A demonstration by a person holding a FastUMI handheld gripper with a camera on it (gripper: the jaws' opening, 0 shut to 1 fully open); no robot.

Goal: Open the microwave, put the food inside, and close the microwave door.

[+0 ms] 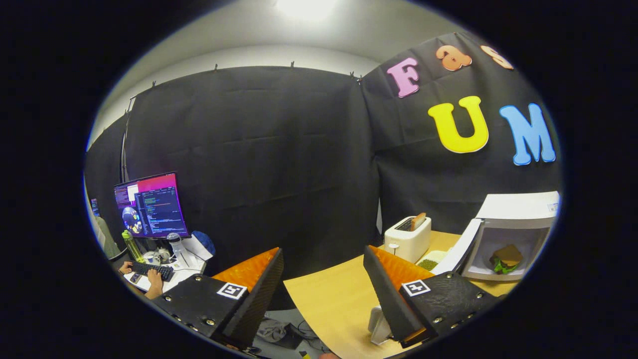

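The tool [324, 269] hung with its fingers wide apart, gripping nothing. Beyond its right finger the microwave [518, 234] stood open on the bench [334, 299], the food [506, 258] already inside. Its door [461, 247] looked light and stiff, best pushed at its free edge.

A bright ceiling light [305, 7] glares overhead, washing out white. The dark cloth wall [259, 164] stays dim. Fisheye bending curves everything near the rim; focus is sharp.
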